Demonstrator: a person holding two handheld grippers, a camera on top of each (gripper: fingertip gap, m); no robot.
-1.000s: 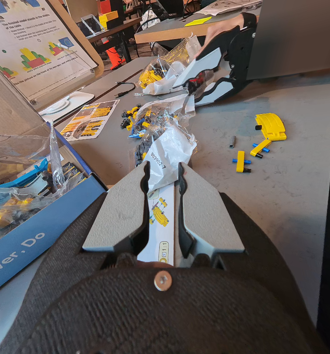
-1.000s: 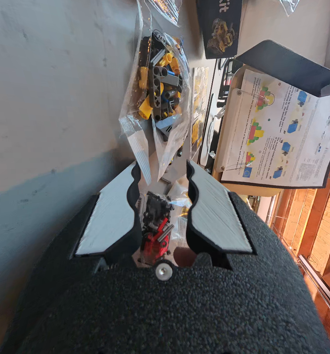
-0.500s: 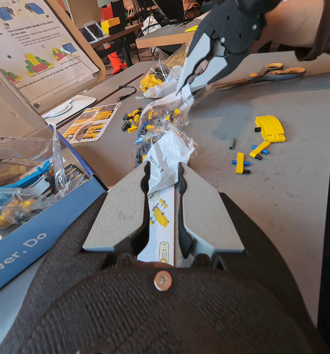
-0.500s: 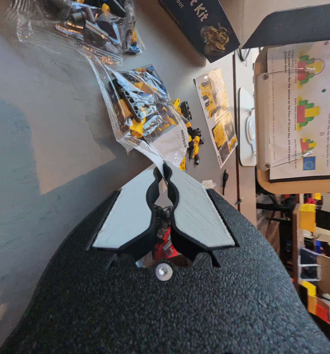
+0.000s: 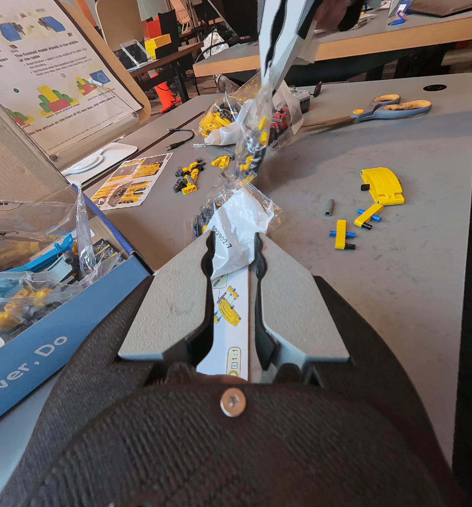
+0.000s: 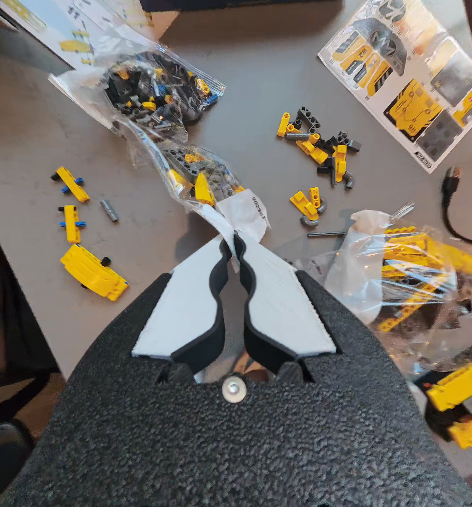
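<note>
Right wrist view: my right hand-held gripper (image 6: pixel 234 238) pinches the white edge of a clear bag of parts (image 6: pixel 199 178), lifted above the grey bench (image 6: pixel 251 90). My left hand-held gripper (image 5: pixel 232 240) stands spread over a booklet (image 5: pixel 233 323), beside a blue box (image 5: pixel 37 354).

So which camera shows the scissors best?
The left wrist view: the scissors lie whole on the grey table, grey handles at the far right, blades pointing left toward the parts bags. The right wrist view shows none of them.
</note>
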